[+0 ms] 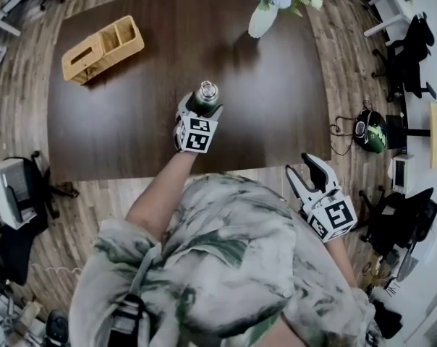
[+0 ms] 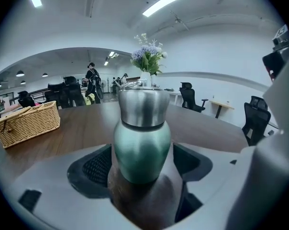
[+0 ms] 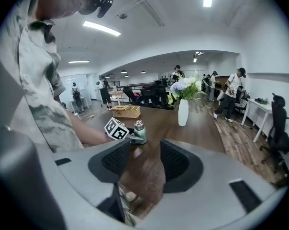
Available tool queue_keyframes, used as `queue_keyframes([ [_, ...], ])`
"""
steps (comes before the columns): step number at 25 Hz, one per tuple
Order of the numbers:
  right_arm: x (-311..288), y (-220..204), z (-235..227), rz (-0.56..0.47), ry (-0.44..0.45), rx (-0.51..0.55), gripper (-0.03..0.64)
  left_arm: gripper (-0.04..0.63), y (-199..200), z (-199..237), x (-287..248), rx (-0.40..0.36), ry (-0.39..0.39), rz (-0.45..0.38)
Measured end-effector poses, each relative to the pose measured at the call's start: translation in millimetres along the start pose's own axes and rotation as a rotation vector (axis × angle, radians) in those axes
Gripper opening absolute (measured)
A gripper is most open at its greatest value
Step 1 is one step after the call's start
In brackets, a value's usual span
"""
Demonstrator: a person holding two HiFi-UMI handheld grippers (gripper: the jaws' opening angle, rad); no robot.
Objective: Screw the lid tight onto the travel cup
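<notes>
**A:** How much room is there around the travel cup (image 1: 205, 98)?

**B:** Plenty. It stands near the middle of the dark wooden table (image 1: 117, 129), somewhat nearer the person's edge. Bare tabletop lies on every side. The wicker basket (image 1: 103, 49) sits well apart at the far left corner, and the white vase of flowers (image 1: 262, 19) is well apart at the far edge.

**A:** And the grippers?

**B:** The left gripper (image 1: 201, 109) reaches in from the near edge, jaws spread wide with the cup's green body between them. Its own view shows the pads just beside the cup on both sides, not pressing on it. The right gripper (image 1: 305, 172) hangs off the table, past the near edge towards the right corner, over the plank floor (image 1: 276, 176). Its jaws are parted with nothing between them.

**A:** Which way does the cup point?

**B:** Upright, long axis vertical, base on the table. The silver lid (image 2: 142, 107) is on top, facing the ceiling. Whether it is screwed tight, I cannot tell.
</notes>
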State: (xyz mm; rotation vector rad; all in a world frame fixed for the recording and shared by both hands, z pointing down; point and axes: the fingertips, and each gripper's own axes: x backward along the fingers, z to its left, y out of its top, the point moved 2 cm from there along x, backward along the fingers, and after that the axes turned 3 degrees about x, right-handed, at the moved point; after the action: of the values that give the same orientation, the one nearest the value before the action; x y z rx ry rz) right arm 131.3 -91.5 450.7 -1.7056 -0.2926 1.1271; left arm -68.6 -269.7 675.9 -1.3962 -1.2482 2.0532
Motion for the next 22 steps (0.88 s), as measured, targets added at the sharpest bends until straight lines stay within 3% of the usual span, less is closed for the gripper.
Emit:
queue_keyframes([
  [14,-10.7,5.2,-7.9,0.06,-0.023,0.021,0.212,0.39,5.5,6.1,-36.8,-0.042,-0.028,-0.049],
  [22,-9.5,4.4,-13.7,0.062,-0.028,0.019,0.203,0.39,5.1,7.3,-38.9,-0.084,-0.061,-0.008],
])
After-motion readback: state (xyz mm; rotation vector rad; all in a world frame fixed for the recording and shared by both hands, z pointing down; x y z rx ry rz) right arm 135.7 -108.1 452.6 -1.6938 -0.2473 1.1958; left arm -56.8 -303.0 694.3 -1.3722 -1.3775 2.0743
